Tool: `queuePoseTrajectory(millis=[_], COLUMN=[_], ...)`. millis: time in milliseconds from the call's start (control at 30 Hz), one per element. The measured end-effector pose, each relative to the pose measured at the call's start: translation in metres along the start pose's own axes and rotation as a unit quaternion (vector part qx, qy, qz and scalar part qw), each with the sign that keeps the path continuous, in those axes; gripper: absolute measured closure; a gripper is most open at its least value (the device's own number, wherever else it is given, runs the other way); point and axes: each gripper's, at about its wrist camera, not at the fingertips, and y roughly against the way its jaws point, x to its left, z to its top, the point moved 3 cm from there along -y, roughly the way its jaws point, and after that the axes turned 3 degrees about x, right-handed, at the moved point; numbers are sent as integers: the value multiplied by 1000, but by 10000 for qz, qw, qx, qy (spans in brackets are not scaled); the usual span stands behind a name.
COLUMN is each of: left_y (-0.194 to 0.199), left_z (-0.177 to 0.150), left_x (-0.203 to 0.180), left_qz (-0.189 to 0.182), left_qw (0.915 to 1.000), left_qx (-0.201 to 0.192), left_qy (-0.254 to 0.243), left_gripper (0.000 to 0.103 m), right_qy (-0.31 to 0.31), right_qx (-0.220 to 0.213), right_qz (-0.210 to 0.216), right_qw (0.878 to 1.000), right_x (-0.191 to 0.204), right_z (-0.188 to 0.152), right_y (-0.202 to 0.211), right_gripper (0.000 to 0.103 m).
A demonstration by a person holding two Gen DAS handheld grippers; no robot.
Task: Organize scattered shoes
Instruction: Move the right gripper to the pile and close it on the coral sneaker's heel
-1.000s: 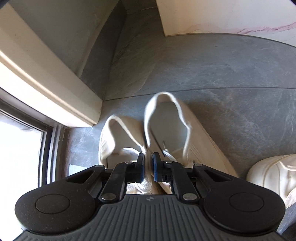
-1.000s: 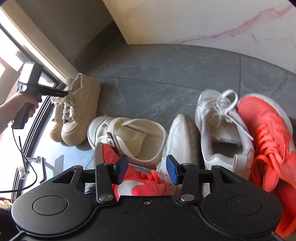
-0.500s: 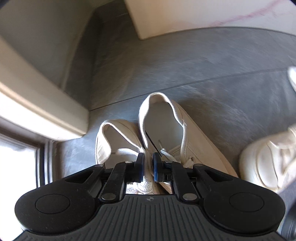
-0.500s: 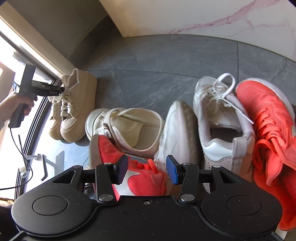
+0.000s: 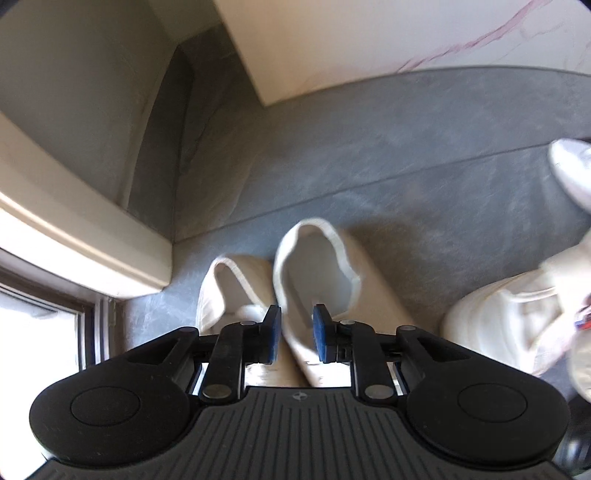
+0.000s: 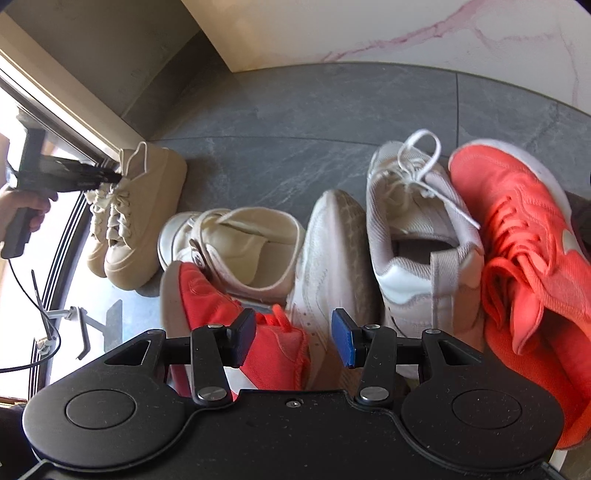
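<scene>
Two beige platform shoes stand side by side by the window: the left shoe [image 5: 229,284] and the right shoe [image 5: 317,266]. My left gripper [image 5: 297,334] hangs just above them. Its jaws are opening, and the right shoe's inner collar wall lies loose between the pads. The right wrist view shows this pair [image 6: 144,221] with the left gripper [image 6: 110,175] at the laces. My right gripper [image 6: 293,338] is open over a red sneaker [image 6: 221,306] and a white shoe lying on its side [image 6: 332,251], holding nothing.
A cream high-top [image 6: 251,251], a white-grey sneaker [image 6: 413,236] and an orange-red sneaker [image 6: 524,240] crowd the grey tile floor [image 6: 295,110]. The window track [image 6: 59,258] runs along the left, a marble wall [image 6: 406,29] behind. A hand [image 6: 26,206] grips the left tool.
My left gripper's jaws have parted from a near-shut grip at the beige shoes' laces, and the gripper has pulled up and back. The right gripper holds still and stays open.
</scene>
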Motion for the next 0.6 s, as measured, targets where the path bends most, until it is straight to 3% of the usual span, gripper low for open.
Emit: queuePoseTrajectory(millis=[167, 300, 433, 600], left_y=[22, 29, 31, 35], left_z=[11, 17, 23, 22], left_x=[-48, -98, -143, -184], left_qz=[-775, -1281, -1549, -1564], left_qw=[9967, 9895, 9791, 9654], left_qx=[-158, -232, -401, -572], left_qy=[-157, -631, -1255, -2005], left_gripper=[61, 60, 56, 52], right_qy=[40, 125, 144, 109], right_qx=[60, 27, 35, -51], right_qz=[-30, -37, -54, -91], right_qw=[10000, 9999, 9999, 9999], right_x=[3, 8, 11, 5], right_z=[-2, -1, 0, -1], right_y=[-7, -10, -13, -4], right_gripper=[59, 59, 59, 59])
